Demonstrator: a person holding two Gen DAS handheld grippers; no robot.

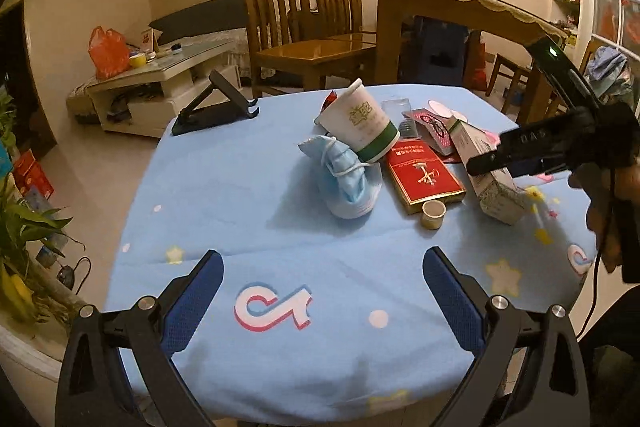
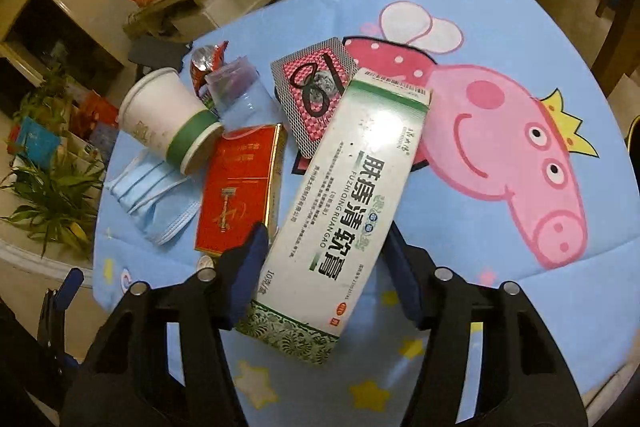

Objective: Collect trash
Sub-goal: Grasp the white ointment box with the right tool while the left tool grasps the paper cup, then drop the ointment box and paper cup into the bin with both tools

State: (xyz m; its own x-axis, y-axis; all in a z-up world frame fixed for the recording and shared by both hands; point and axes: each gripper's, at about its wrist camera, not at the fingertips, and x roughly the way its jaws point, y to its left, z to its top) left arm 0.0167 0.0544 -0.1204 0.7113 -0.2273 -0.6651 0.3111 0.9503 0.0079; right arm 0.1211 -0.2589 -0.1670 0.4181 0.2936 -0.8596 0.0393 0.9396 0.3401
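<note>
My right gripper (image 2: 324,243) is shut on a long white and green ointment box (image 2: 352,187), held over the blue tablecloth; the box also shows in the left wrist view (image 1: 492,175). Beside it lie a red cigarette pack (image 2: 236,187), a tipped white paper cup (image 2: 168,123), a blue face mask (image 2: 156,199), a pink patterned card box (image 2: 316,95) and a clear plastic wrapper (image 2: 236,95). My left gripper (image 1: 322,291) is open and empty above the near side of the table, short of the mask (image 1: 344,183), cup (image 1: 358,123) and a small cap (image 1: 433,214).
A black phone stand (image 1: 212,107) sits at the table's far left. Wooden chairs (image 1: 304,27) and a wooden table (image 1: 460,19) stand behind. A potted plant (image 2: 52,187) is off the table's left edge. The tablecloth (image 1: 320,347) covers a rounded table.
</note>
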